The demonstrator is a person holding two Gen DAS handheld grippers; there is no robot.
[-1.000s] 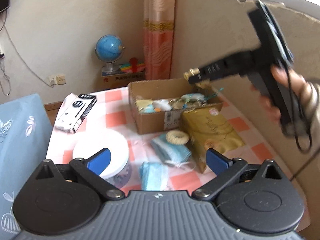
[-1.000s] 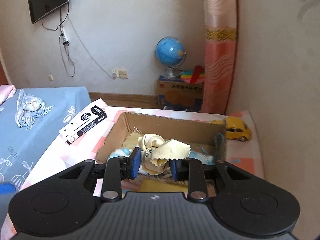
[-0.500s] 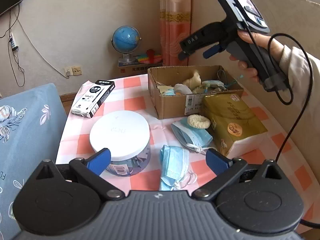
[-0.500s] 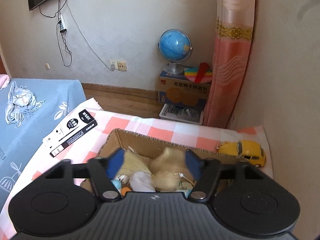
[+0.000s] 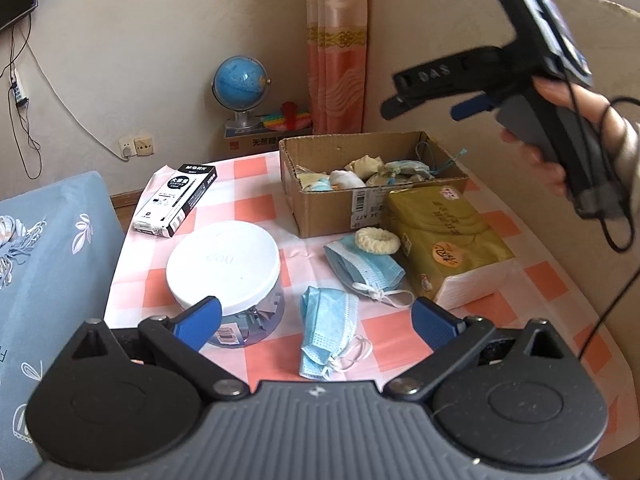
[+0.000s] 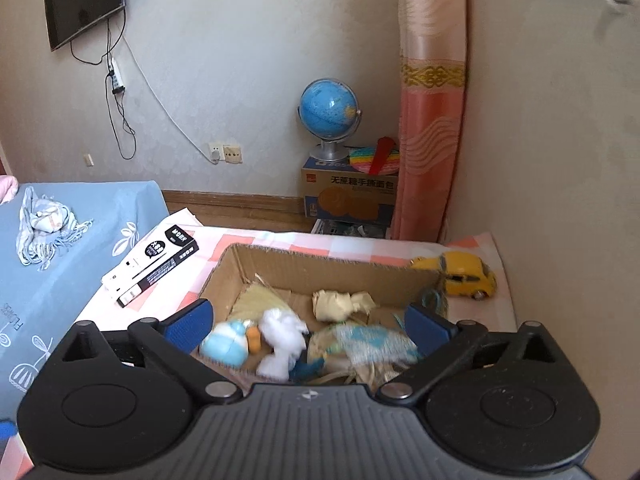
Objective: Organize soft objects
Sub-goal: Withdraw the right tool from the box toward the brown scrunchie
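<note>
The checked table (image 5: pixel 256 200) is the stage for all this, and on it the cardboard box (image 5: pixel 320 216) is where I am collecting the soft things. My right gripper (image 6: pixel 308 322) hangs above that box with its jaws spread as wide as they go and nothing between them; they have just been opening. A second ago those pads pinched a cream cloth over the box. Now a crumpled cream cloth (image 6: pixel 344 300) lies inside, so I judge the drop is done and that piece is sorted. It joins the white and blue plush bits (image 6: pixel 256 338) and a patterned blue pouch (image 6: pixel 372 338), though that pouch is blurred and I may be misnaming it.

My left gripper (image 5: pixel 316 320) is likewise wide open and empty, held low over the near edge of the table. Just beyond its fingers lies a crumpled blue face mask (image 5: pixel 328 332); a second mask (image 5: pixel 362 266) sits nearer the box, touching a cream hair scrunchie (image 5: pixel 378 240) beside the gold tissue pack (image 5: pixel 444 236).

Those three small soft items are still outside the box, so the task is partly done. The nearest mask looks the natural next pick for my left hand.
</note>
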